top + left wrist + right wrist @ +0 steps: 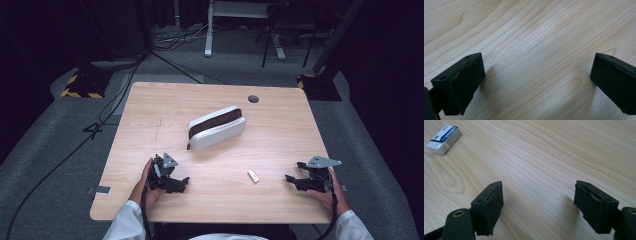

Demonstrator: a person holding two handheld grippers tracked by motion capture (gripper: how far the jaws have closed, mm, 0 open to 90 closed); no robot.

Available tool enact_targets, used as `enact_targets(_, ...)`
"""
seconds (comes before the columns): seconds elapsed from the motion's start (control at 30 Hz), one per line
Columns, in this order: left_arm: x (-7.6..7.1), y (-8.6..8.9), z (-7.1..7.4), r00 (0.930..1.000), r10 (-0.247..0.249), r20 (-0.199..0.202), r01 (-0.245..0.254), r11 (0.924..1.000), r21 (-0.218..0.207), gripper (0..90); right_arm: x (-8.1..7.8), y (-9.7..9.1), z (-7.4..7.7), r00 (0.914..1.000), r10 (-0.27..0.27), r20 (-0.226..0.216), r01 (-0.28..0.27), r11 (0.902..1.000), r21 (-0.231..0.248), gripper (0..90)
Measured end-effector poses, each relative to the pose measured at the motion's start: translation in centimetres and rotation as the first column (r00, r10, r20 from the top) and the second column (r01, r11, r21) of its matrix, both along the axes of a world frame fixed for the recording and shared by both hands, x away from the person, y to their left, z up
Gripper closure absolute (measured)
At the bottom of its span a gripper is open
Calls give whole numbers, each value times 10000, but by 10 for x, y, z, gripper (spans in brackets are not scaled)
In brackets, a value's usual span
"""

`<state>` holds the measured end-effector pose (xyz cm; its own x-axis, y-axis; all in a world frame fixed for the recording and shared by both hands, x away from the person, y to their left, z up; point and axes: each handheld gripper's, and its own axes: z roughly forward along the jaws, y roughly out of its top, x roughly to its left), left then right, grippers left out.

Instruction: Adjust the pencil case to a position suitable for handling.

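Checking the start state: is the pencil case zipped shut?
No, the pencil case lies open on the table, its dark inside showing.

Pale wood-grain table [280, 135], and at its centre a white pencil case [218, 128] with a dark brown opening. White eraser [444, 139] wears a blue-and-white sleeve; both grippers' jaws are black.
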<state>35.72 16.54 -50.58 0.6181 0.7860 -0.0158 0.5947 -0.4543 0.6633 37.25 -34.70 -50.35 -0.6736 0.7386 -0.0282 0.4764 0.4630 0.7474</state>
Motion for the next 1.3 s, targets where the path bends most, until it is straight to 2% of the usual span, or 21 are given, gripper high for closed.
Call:
enact_targets(0.1,-1,1,0,9993,-379,-21,379,9993,-49,1,-2,3,1,9997,78,230,-74,9998,-186,258)
enact_targets(0.17,-1,2,0,9989,-476,-11,476,9989,-20,1,-3,4,1,9998,42,195,-39,9999,-129,284)
enact_targets(0.2,-1,2,0,9984,-562,-12,562,9984,-24,1,-5,7,1,9999,157,-11,-157,9999,-7,284)
enact_targets(0.27,1,2,0,9972,-748,2,748,9972,-27,1,-10,14,2,9993,367,29,-367,9993,-74,280)
enact_targets(0.3,2,2,0,9964,-844,27,844,9964,92,1,-15,24,3,9977,682,-50,-681,9976,101,281)
enact_targets(0.33,2,2,0,9964,-844,27,844,9964,92,1,-15,24,3,9977,682,-50,-681,9976,101,281)
enact_targets(0.37,2,2,0,9966,-826,-26,827,9966,42,1,-19,36,5,9951,985,34,-986,9951,89,290)
enact_targets(0.4,2,2,1,9962,-872,-4,872,9962,70,1,-19,36,5,9951,985,34,-986,9951,89,290)
enact_targets(0.43,2,2,1,9961,-879,-2,879,9961,72,1,-20,48,6,9915,1302,9,-1302,9913,211,300)
enact_targets(0.47,2,1,0,9960,-894,-27,894,9960,26,1,-20,48,6,9915,1302,9,-1302,9913,211,300)
enact_targets(0.5,2,1,0,9961,-879,-39,878,9961,-3,1,-21,65,6,9865,1637,-10,-1637,9864,147,317)
enact_targets(0.53,2,1,0,9961,-879,-39,878,9961,-3,3,-21,65,6,9865,1637,-10,-1637,9864,147,317)
enact_targets(0.67,2,0,0,9951,-987,-2,987,9951,48,5,-18,91,2,9788,2041,-189,-2040,9790,60,345)
enact_targets(0.87,0,-2,0,9933,-1155,8,1155,9933,22,5,-7,120,1,9815,1908,-160,-1906,9816,123,400)
enact_targets(0.93,0,-2,0,9930,-1180,19,1181,9930,-13,5,-4,126,2,9835,1805,-129,-1803,9835,109,458)
enact_targets(1.13,-1,-3,0,9931,-1167,90,1166,9931,79,5,-5,124,2,9850,1726,-47,-1725,9849,161,667)
enact_targets(1.17,-2,-3,1,9926,-1205,127,1204,9927,82,5,-5,124,2,9850,1726,-47,-1725,9849,161,667)
enact_targets(1.2,-3,-3,1,9905,-1324,362,1320,9912,123,20,-5,121,3,9854,1701,-45,-1701,9854,106,713)
enact_targets(1.23,-4,-2,3,9854,-1585,629,1581,9874,109,74,-5,117,3,9857,1683,-29,-1683,9857,40,724)
enact_targets(1.27,-4,-2,4,9827,-1716,700,1720,9851,4,198,-5,112,3,9872,1595,76,-1595,9872,-58,725)
enact_targets(1.3,-3,-2,6,9827,-1699,732,1707,9853,-44,232,-4,107,4,9886,1503,105,-1502,9886,-91,728)
